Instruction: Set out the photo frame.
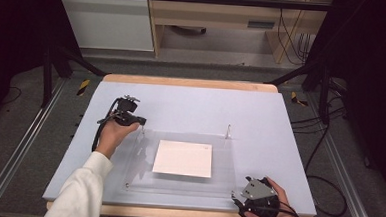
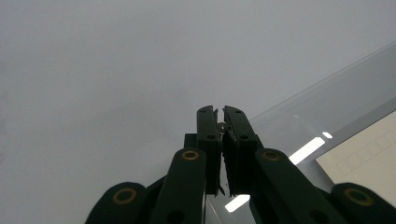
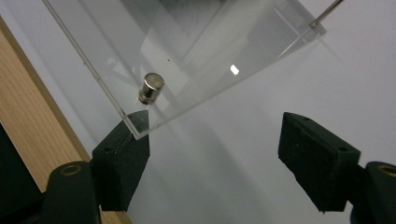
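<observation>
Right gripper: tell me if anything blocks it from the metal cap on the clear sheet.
Nothing visible does. The right gripper is open, and the cap sits just beyond its near finger at the sheet corner.

Dim surroundings (glare on acrylic)

High view sits above the near edge of the bench (image 1: 192, 82), looking forward and down over the whole top. Left gripper view rides low, right up close, looking along its fingers (image 2: 208, 135) over the grey mat (image 2: 116, 70). Right gripper view looks up the clear acrylic plate (image 3: 196, 60) from its near corner. All three catch that plate.
</observation>
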A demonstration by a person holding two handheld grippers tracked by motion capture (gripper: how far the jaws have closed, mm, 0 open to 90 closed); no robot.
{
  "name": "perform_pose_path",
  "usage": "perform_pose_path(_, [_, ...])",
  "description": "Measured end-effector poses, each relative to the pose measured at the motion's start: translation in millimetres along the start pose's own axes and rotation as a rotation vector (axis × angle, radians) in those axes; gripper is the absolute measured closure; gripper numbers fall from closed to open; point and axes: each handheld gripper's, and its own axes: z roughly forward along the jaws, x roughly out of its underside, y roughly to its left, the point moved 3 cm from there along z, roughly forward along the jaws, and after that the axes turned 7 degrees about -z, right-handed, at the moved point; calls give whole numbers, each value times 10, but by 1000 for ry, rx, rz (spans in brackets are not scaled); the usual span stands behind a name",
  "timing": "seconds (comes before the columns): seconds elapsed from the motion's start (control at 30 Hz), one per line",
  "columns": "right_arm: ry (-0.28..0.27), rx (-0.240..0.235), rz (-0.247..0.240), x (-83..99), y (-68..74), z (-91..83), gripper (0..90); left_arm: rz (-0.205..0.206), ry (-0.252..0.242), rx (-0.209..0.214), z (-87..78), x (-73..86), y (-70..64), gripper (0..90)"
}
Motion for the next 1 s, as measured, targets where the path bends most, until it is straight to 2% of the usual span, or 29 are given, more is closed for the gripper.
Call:
perform_pose_path(0.23, [-52,16,-66,-108,75,39,275,-4,-4,4,5,0,7,851])
perform_pose_path(0.37, [-77,22,-108,-137,111,32,343,-3,-5,6,7,-1,9,851])
perform_pose_path(0.57, [-108,31,-125,-161,127,36,349,-2,-7,12,9,-1,16,851])
perform_pose_path(0.7, [-110,22,-136,-175,143,45,383,7,-2,11,5,1,15,850])
perform_pose_path(1.0, [-102,23,-146,-180,163,51,387,16,-9,7,2,10,7,850])
